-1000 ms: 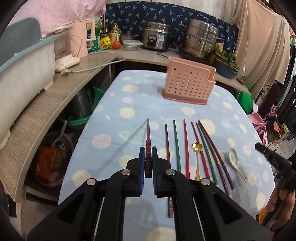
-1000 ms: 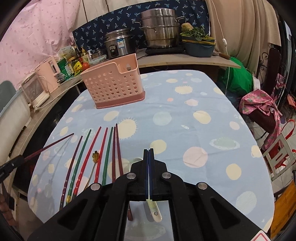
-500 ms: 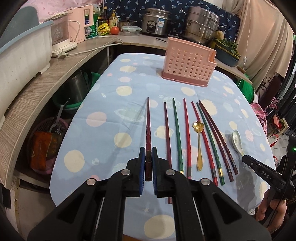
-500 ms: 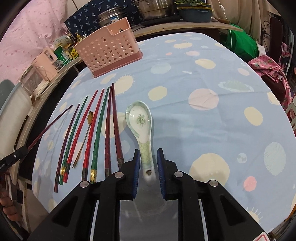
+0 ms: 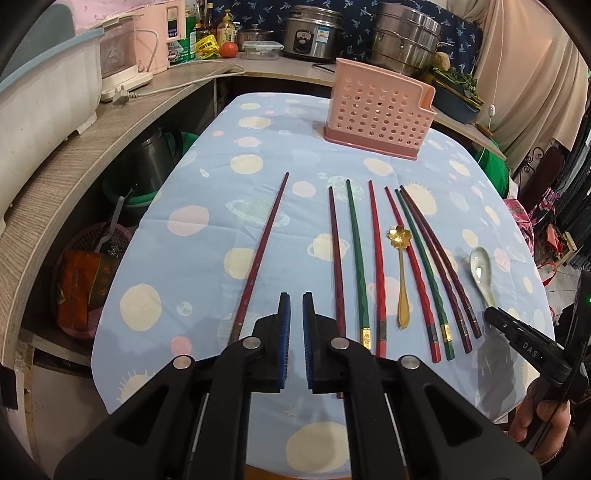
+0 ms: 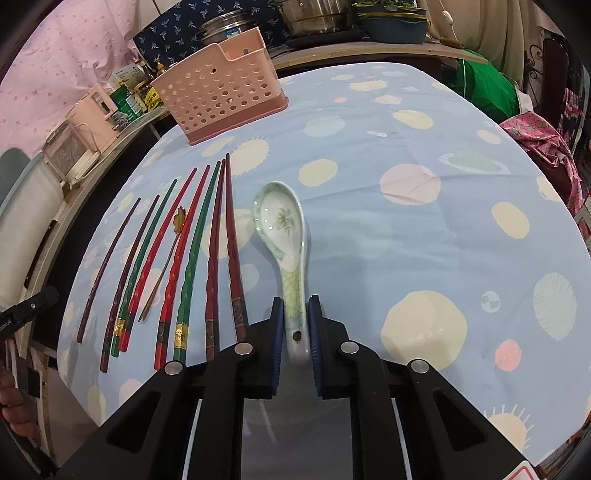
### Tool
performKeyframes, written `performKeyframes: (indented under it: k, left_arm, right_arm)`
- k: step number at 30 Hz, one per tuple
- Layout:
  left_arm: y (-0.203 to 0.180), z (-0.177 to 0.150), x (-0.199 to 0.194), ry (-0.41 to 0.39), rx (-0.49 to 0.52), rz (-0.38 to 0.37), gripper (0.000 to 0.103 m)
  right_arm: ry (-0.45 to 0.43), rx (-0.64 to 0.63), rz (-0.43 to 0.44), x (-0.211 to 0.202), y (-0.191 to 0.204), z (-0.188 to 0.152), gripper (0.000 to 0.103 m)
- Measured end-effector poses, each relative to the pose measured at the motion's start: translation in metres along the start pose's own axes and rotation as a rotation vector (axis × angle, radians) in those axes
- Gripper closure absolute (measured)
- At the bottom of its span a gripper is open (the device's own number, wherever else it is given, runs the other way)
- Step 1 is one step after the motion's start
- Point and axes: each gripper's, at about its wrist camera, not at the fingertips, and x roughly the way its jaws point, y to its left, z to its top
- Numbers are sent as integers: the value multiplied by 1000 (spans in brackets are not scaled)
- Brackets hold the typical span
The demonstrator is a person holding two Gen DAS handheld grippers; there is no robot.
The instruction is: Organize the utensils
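Observation:
Several red, green and dark maroon chopsticks [image 5: 373, 258] lie side by side on the blue dotted tablecloth [image 5: 207, 173], with a gold flower spoon [image 5: 400, 273] among them. One maroon chopstick [image 5: 262, 251] lies apart at the left. My left gripper [image 5: 296, 306] is open and empty, just right of that chopstick's near end. My right gripper [image 6: 296, 314] is open, its jaws on either side of the handle of a white ceramic spoon [image 6: 286, 236] that lies flat on the cloth. A pink perforated utensil basket [image 5: 380, 109] stands upright at the far end of the table.
A wooden counter [image 5: 74, 155] curves along the left and back with a rice cooker [image 5: 314, 31], steel pots [image 5: 402, 40] and a white tub [image 5: 40, 92]. Bins sit on the floor at the left. The right gripper shows in the left wrist view [image 5: 524, 343].
My left gripper has opened and let go of the maroon chopstick, which now lies on the cloth at the left. My right gripper opened earlier and the ceramic spoon lies between its jaws.

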Motion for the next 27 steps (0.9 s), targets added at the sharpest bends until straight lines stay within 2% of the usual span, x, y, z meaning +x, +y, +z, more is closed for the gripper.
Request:
performKeyframes:
  k: [3, 6, 7, 13, 18, 20, 21, 24, 27]
  left_arm:
    - [6, -7, 10, 27, -14, -12, 93]
    - [14, -15, 22, 50, -34, -2, 75]
    - [16, -18, 25, 51, -40, 5, 72]
    - [31, -23, 37, 41, -64, 35, 68]
    - [38, -25, 45, 28, -45, 62, 69]
    - [37, -26, 44, 31, -39, 53, 79]
    - [37, -27, 44, 38, -39, 45, 93]
    - [37, -30, 40, 49, -39, 18, 95]
    - [36, -29, 33, 39, -43, 24, 96]
  right_arm:
    - [-2, -9, -4, -1, 2, -1, 96]
    - [-11, -13, -11, -3, 2, -1, 96]
    - [-14, -14, -13, -5, 3, -1, 96]
    - [-21, -12, -18, -8, 4, 2, 96]
    - [-19, -9, -20, -8, 5, 2, 96]
    - [-21, -8, -22, -9, 5, 2, 96]
    - [-23, -7, -22, -10, 5, 2, 96]
    - [-33, -4, -25, -14, 6, 4, 96]
    - [-52, -4, -30, -21, 5, 8, 96]
